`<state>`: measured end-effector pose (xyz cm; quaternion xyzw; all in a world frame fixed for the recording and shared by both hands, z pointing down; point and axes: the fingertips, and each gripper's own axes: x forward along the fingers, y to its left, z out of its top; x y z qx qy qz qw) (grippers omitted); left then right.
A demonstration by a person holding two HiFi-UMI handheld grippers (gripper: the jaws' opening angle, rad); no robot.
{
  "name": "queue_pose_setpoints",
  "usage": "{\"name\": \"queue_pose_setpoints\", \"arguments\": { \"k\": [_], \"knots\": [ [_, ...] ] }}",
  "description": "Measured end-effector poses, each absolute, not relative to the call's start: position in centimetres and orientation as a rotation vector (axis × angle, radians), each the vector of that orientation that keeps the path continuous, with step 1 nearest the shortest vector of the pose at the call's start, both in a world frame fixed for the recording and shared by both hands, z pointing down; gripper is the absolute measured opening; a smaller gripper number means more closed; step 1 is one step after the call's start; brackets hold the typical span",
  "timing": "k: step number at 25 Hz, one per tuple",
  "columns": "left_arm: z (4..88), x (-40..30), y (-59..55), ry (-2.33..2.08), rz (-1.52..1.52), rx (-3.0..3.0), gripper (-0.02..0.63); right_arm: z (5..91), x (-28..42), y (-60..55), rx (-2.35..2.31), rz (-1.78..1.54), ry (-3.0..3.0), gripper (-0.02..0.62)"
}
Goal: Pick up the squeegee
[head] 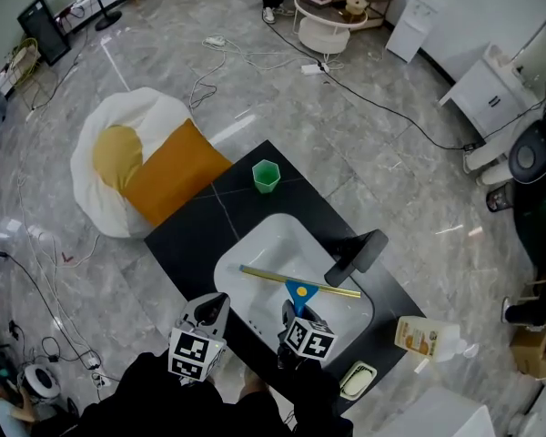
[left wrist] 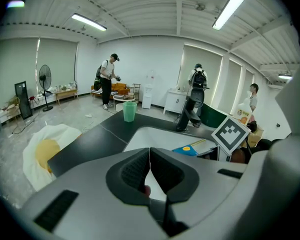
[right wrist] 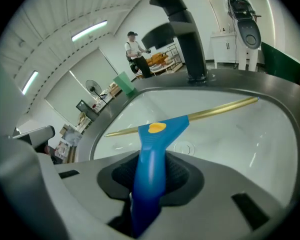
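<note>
The squeegee has a blue handle with a yellow dot and a long brass-coloured blade. My right gripper is shut on the blue handle and holds the squeegee above the white sink basin, blade pointing away from me. In the head view the right gripper is at the basin's near edge. My left gripper is shut with nothing between its pads; it hovers over the black counter's near left part.
A black tap stands at the basin's right. A green cup sits at the counter's far corner. A soap bottle and a small dish lie at the right. A white and orange beanbag rests on the floor left.
</note>
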<state>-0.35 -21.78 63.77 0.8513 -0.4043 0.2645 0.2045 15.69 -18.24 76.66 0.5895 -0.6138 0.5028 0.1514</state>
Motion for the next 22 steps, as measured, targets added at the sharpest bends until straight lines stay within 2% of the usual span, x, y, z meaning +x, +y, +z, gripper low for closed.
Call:
{"name": "queue_pose_setpoints", "arguments": {
  "k": [22],
  "knots": [
    [52.3,-1.0,-15.4,-1.024,0.55,2.664,0.025,62.4,16.3,-10.3,2.035,1.214,-1.821,0.124]
  ]
}}
